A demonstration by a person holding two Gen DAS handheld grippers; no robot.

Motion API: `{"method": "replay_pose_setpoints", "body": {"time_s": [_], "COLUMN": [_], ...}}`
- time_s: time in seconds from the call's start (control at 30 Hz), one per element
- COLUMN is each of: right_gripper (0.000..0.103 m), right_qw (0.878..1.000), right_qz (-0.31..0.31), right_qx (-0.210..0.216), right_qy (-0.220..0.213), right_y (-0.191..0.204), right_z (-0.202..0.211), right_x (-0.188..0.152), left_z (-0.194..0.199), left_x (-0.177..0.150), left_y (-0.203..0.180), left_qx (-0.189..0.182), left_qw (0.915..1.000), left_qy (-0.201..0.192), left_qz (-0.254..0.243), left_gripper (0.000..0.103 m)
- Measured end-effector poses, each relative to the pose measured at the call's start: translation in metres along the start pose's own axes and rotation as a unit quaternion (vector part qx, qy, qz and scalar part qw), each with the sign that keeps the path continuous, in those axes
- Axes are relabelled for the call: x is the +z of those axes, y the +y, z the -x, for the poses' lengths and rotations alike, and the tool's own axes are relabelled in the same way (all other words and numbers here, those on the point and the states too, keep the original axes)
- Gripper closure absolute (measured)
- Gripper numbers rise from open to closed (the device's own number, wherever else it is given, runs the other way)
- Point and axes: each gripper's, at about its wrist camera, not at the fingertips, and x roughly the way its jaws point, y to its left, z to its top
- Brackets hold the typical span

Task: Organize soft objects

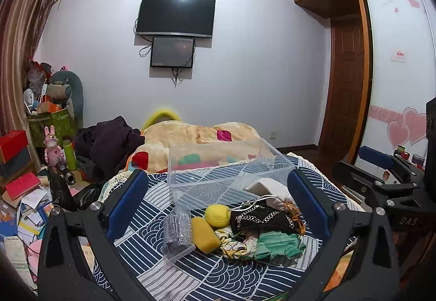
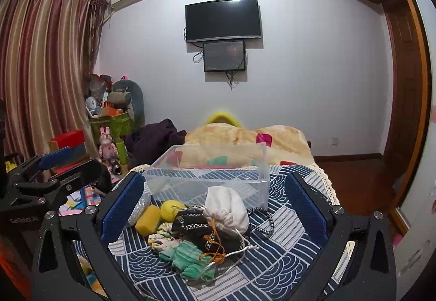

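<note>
left gripper (image 1: 218,203): jaws spread wide, holding nothing, raised over the blue-and-white patterned bedspread (image 1: 218,276).

soft pile, left to right in the left wrist view:
- grey sparkly cloth in a clear packet (image 1: 177,230), lying at the near left corner of the box
- yellow sponge block (image 1: 204,234), touching the packet
- yellow ball (image 1: 217,215), just behind the sponge
- patterned pale cloth (image 1: 234,243)
- black pouch with white trim (image 1: 261,219)
- green knit glove (image 1: 278,245), nearest the camera
- white drawstring pouch (image 1: 272,190), lying against the box's near wall

clear plastic box (image 1: 226,167): behind the pile, nothing inside it.

right gripper (image 2: 215,208): jaws spread wide, holding nothing, the pile between them and below.
</note>
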Motion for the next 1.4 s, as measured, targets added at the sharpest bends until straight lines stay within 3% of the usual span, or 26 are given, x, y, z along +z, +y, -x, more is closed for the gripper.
{"method": "replay_pose_setpoints", "body": {"time_s": [1.17,1.4], "right_gripper": [0.0,0.0], "right_qw": [1.0,1.0], "right_qz": [0.001,0.002], "right_qx": [0.001,0.008], "right_qy": [-0.003,0.014], "right_y": [0.002,-0.001], "right_z": [0.002,-0.006], "right_x": [0.0,-0.001], "left_z": [0.002,-0.012], "left_x": [0.0,-0.005], "left_y": [0.001,0.005], "left_qx": [-0.002,0.001], "left_qw": [1.0,0.9997], "left_qy": [0.001,0.026], "left_qz": [0.003,0.0], "left_gripper": [0.0,0.0]}}
